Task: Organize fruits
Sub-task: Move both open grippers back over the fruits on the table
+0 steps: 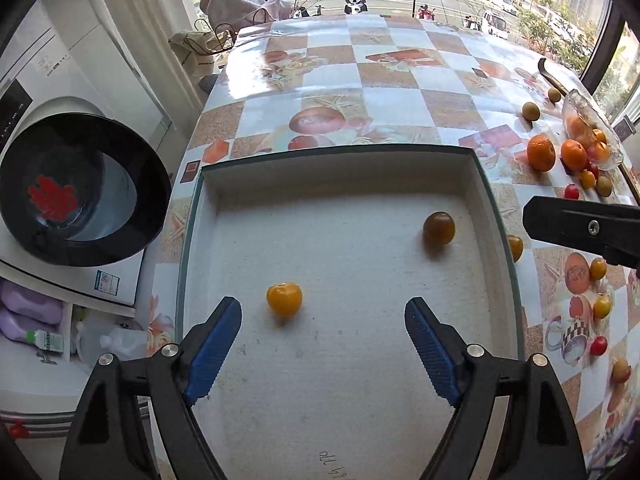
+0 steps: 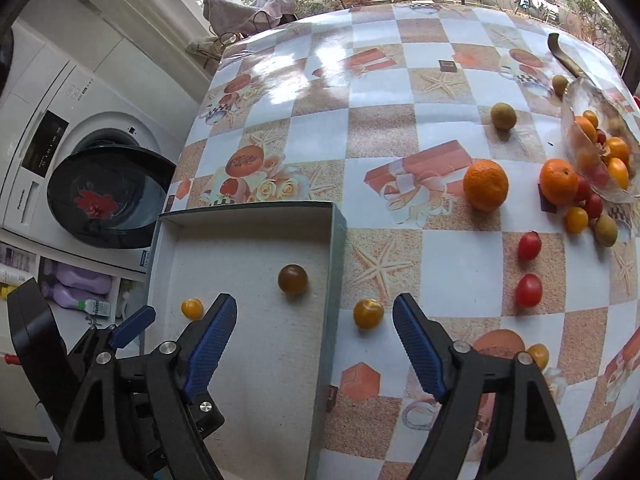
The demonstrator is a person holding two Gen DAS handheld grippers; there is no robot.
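Blue ribbed pads fill the bottom of both my views, and both pairs stand wide apart with nothing pressed between them. Under my left gripper [image 1: 323,322] lies the shallow white box [image 1: 486,184], and just ahead of my left-side pad sits a yellow tomato [image 1: 284,299] on the box floor, clear of both pads; a dark brownish tomato [image 1: 439,228] rests further in, toward the box's right wall. That makes 2 fruits inside, which I judge to be the collecting spot, since its low walls stop round things rolling off. My right gripper [image 2: 314,320] hangs over the box's right edge, its left pad above the box floor and its right pad above the checked tablecloth [image 2: 384,128]. Between those pads, just outside the wall, lies another yellow tomato [image 2: 368,313], untouched and a likely next pick. Most of the fruit is scattered well off to the right: 2 oranges [image 2: 485,185], 2 red tomatoes [image 2: 529,289] and several small pieces crowd around a tipped glass dish [image 2: 576,104] near the table's far right side. I judge the sorting to be at an early stage, with far more fruit on the cloth than in the box.
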